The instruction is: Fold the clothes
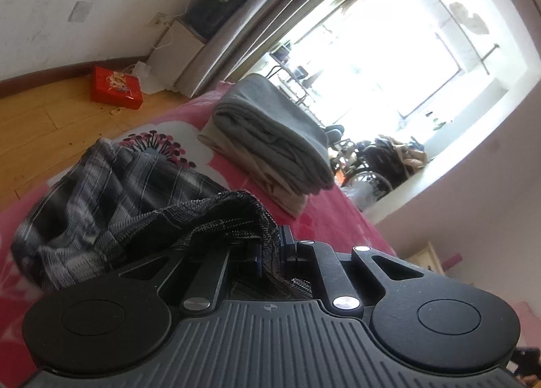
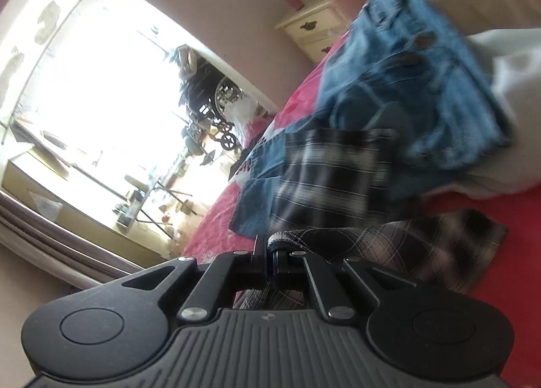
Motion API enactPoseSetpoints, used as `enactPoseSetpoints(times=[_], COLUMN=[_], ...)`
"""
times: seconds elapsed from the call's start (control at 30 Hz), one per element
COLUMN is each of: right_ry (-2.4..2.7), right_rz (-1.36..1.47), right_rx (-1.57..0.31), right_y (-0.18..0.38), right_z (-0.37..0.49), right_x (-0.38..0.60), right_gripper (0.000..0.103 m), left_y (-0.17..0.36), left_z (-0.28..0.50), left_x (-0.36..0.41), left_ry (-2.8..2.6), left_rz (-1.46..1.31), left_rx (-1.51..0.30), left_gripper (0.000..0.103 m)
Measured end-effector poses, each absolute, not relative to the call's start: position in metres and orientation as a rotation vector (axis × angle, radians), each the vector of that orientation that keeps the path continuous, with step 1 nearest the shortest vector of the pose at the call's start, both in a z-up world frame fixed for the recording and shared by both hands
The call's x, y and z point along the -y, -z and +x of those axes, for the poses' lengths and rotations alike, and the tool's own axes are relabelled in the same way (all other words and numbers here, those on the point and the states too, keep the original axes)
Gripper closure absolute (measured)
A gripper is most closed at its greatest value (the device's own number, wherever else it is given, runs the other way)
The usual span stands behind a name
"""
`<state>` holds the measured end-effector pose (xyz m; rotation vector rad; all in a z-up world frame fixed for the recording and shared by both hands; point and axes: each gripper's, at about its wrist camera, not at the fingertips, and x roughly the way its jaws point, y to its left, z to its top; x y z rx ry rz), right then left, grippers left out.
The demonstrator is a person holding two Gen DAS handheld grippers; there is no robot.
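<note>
1. Fingers of the left gripper [image 1: 270, 252] are closed on a bunched edge of the dark grey striped woven garment [image 1: 111, 181]; fingers of the right gripper [image 2: 268, 252] pinch a hem of what seems the same dark plaid cloth [image 2: 422, 252].
2. This garment lies crumpled on the pink flowered bedspread [image 1: 338, 215], partly lifted at the held edges.
3. To fold well, I judge both edges should be kept tight and level, so the cloth spreads flat without wrinkles.
4. Both grippers sit low and strongly tilted over the bed.
5. Near it are a folded grey and beige stack [image 1: 270, 137], a blue denim piece [image 2: 405, 76] and a black-and-white checked cloth [image 2: 331, 178].
</note>
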<state>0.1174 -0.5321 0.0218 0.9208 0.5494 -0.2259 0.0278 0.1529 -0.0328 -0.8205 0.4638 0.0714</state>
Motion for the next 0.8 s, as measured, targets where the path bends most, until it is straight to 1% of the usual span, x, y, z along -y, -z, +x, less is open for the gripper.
enactPoseSetpoints(times=[0.23, 0.53, 0.63, 0.67, 0.7, 0.73, 0.8], right_ry=[0.240, 0.275, 0.266, 0.260, 0.245, 0.230, 0.219], right_rz=[0.871, 0.760, 0.712, 0.693, 0.684, 0.687, 0.691], right_rx=[-0.621, -0.714, -0.762, -0.789, -0.828, -0.897, -1.021], right_y=[0.000, 0.028, 0.044, 0.051, 0.059, 0.071, 0.088], right_z=[0.201, 0.278, 0.307, 0.316, 0.325, 0.335, 0.346], right_x=[0.499, 0.463, 0.451, 0.446, 0.443, 0.441, 0.436], right_gripper=[0.099, 0.099, 0.099, 0.098, 0.094, 0.087, 0.071], left_y=[0.044, 0.072, 0.083, 0.086, 0.089, 0.092, 0.099], left_z=[0.058, 0.095, 0.109, 0.112, 0.115, 0.117, 0.121], left_x=[-0.178, -0.207, -0.220, -0.225, -0.231, -0.236, -0.249], left_ry=[-0.094, -0.103, -0.091, -0.081, -0.066, -0.051, -0.014], left_rz=[-0.831, -0.857, -0.890, -0.920, -0.954, -0.989, -1.088], left_rx=[-0.489, -0.558, -0.629, -0.645, -0.656, -0.667, -0.677], left_gripper=[0.096, 0.096, 0.093, 0.090, 0.086, 0.084, 0.074])
